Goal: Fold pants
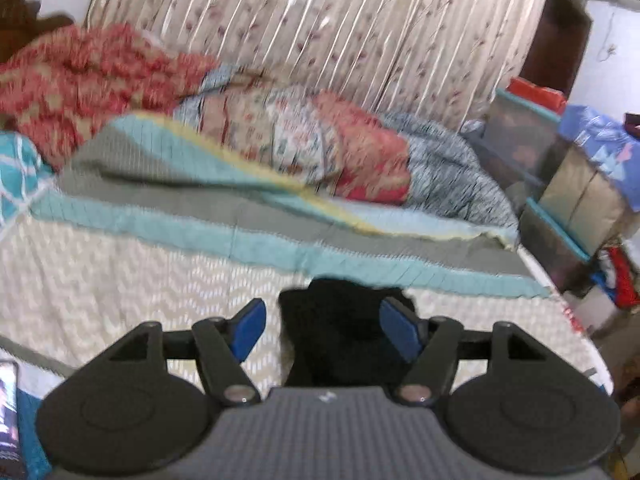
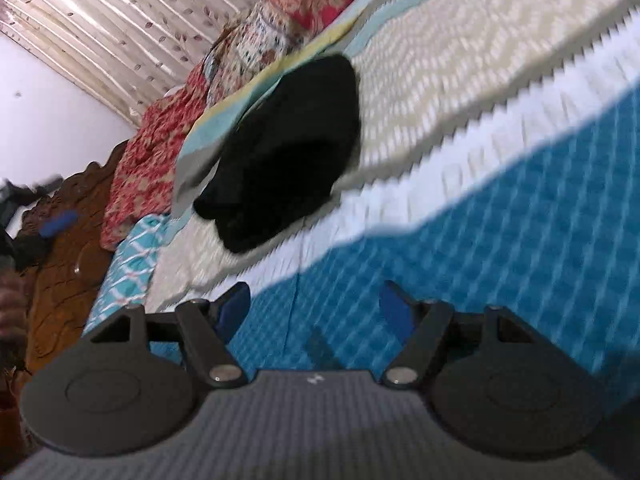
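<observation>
My left claw (image 1: 322, 330) stands spread, empty, directly over the black pants (image 1: 340, 336), bunched compactly on the bed (image 1: 120, 272) toward its side edge, probably so I can press or regrip the bundle. My right claw (image 2: 316, 312), also apart and empty, hangs clear of the pants (image 2: 288, 152) over the blue quilted cover (image 2: 500, 216), leaving the bundle undisturbed.

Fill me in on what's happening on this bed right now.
A person holding a two-finger gripper in each hand is working on folding a pair of black pants, which lie bunched in a compact heap on the cream chevron bedspread. The left gripper is open with the dark fabric just ahead between its fingers, not clamped. The right gripper is open too, off to the side over the blue patterned cover, holding nothing.
</observation>
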### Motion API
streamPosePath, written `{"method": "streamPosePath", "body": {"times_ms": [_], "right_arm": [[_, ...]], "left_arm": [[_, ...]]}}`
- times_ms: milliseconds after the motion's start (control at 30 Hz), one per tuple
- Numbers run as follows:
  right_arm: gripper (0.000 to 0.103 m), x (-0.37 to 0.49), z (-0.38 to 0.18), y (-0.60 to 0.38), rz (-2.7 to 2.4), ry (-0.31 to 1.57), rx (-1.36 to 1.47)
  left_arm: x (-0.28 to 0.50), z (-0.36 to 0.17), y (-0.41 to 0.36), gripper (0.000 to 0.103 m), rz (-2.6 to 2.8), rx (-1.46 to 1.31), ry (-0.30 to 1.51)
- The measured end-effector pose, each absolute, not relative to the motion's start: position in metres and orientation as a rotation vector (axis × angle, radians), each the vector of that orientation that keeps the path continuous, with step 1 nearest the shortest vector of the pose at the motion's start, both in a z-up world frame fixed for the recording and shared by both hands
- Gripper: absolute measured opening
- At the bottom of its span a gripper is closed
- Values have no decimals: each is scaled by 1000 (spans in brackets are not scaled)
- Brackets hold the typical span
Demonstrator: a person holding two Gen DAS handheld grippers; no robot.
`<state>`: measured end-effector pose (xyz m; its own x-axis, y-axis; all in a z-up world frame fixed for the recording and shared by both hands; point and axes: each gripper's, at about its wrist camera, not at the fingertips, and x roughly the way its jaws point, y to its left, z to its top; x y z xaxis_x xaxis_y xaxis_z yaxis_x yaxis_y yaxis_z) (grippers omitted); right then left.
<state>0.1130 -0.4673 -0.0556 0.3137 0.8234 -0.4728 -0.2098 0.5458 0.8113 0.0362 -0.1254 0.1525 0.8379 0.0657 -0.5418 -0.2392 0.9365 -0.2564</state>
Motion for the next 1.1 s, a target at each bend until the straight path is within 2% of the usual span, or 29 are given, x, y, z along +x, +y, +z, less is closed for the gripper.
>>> {"method": "streamPosePath", "body": {"times_ms": [300,433,567,700,1000,1100], "right_arm": [[73,78,-29,-485,776,961,743],[74,75,-23,-480,799,909,698],[74,77,-40,-471,776,984,661],[74,80,-37,-479,780,952,682],[74,105,-12,-485,747,896,605],[74,124,4,-477,702,886,572]], "left_arm": [[1,346,-119,69,317,-135,290],[4,405,-113,70,360,-150,223],[14,432,-113,72,364,-169,156],[32,399,-113,76,324,-192,194],[64,176,-138,76,214,-273,536],[67,124,-153,76,225,-292,615]]}}
